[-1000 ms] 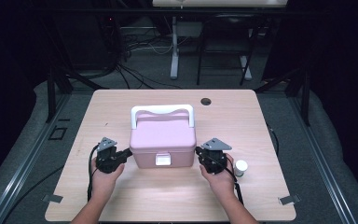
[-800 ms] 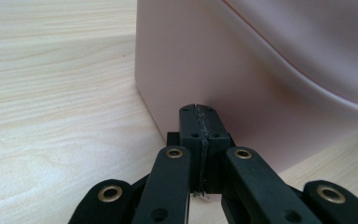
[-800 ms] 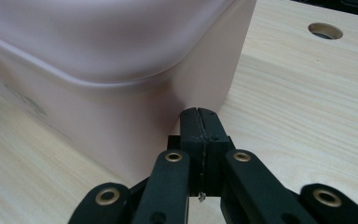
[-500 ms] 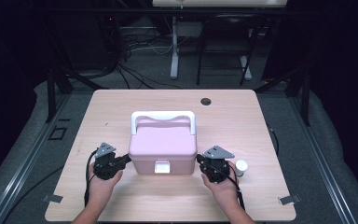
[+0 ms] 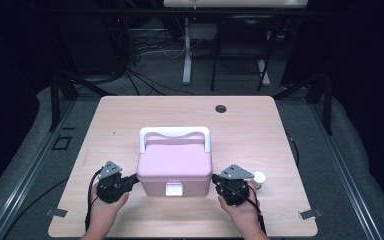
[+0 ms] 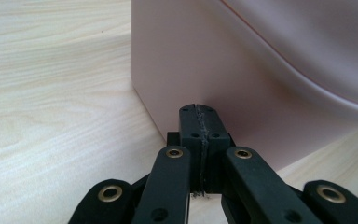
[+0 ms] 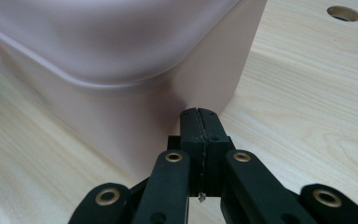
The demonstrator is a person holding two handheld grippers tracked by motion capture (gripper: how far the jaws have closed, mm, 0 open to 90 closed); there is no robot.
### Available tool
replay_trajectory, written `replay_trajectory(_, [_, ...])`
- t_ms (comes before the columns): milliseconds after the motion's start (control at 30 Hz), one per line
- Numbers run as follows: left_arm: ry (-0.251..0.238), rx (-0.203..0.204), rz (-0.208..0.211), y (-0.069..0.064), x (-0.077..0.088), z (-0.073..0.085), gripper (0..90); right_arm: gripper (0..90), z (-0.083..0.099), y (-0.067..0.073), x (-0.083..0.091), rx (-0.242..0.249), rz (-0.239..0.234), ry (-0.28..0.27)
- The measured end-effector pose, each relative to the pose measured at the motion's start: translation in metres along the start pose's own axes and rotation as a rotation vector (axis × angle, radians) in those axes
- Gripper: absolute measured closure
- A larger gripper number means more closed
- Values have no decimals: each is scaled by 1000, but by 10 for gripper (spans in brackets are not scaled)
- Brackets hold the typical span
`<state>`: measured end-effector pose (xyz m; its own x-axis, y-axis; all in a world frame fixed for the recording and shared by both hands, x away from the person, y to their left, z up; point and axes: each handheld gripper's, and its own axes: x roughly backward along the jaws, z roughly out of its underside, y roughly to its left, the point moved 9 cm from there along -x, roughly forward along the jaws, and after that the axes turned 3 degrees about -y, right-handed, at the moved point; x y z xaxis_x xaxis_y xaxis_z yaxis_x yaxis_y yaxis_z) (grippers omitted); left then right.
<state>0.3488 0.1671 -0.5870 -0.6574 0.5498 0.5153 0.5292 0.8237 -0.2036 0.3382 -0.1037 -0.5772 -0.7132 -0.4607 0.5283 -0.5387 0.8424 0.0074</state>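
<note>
No readable writing is showing on the pink box; left gripper at nine o'clock and right gripper at three are pressing its sides, jaws fully closed, gripping nothing.

The box is pale pink all over, with a white handle and a white latch at its front. The bench is light wood with a fine grain pattern and one dark round hole toward the upper right. Both the left gripper and the right gripper are black with brass-coloured rivets, and a small white cap sits at lower right.
</note>
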Motion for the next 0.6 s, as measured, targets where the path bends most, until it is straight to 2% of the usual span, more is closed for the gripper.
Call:
replay_trajectory(233, [-3,9,6,-7,7,6,900,900,6,6,9,7,-4,3])
replay_trajectory(400, [8,5,20,-14,13,11,900,900,12,10,19,-7,-16,5])
replay_trajectory(600, [15,10,35,-21,20,17,900,900,16,14,28,5,-24,30])
